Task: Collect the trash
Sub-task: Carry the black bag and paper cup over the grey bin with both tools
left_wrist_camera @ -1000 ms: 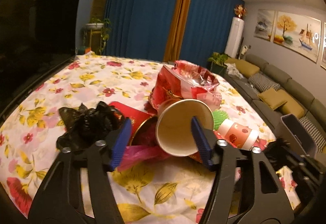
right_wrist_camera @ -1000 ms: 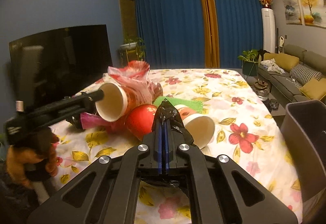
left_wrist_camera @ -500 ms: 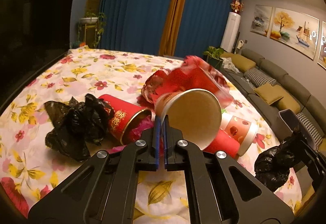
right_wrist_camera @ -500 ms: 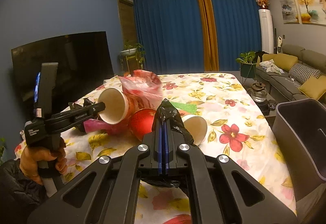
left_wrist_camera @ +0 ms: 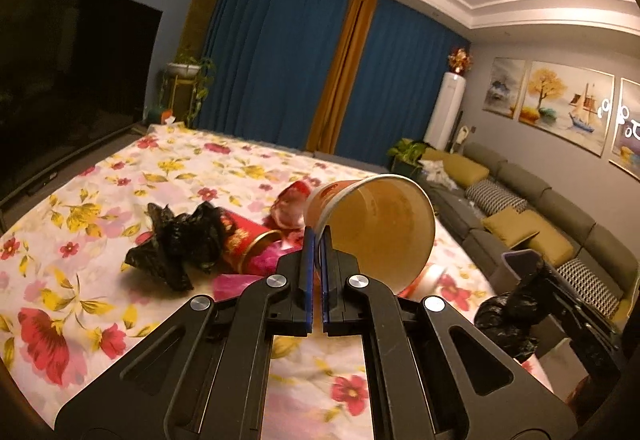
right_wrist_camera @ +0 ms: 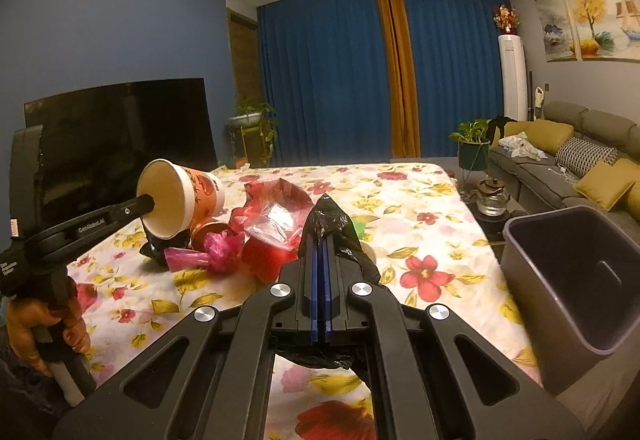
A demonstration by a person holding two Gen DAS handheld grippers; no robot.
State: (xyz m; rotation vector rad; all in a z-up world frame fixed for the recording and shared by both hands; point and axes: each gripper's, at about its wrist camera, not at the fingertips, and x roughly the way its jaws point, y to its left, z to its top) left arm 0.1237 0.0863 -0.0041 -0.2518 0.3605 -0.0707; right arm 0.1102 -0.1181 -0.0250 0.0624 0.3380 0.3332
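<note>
Beside floral table (right_wrist_camera: 432, 240), empty bin (right_wrist_camera: 576, 280)

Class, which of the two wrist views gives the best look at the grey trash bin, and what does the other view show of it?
The right wrist view: the grey trash bin stands large at the table's right edge, its open mouth and inside visible. In the left wrist view only a sliver of its rim shows, mostly hidden behind the black bag.
</note>
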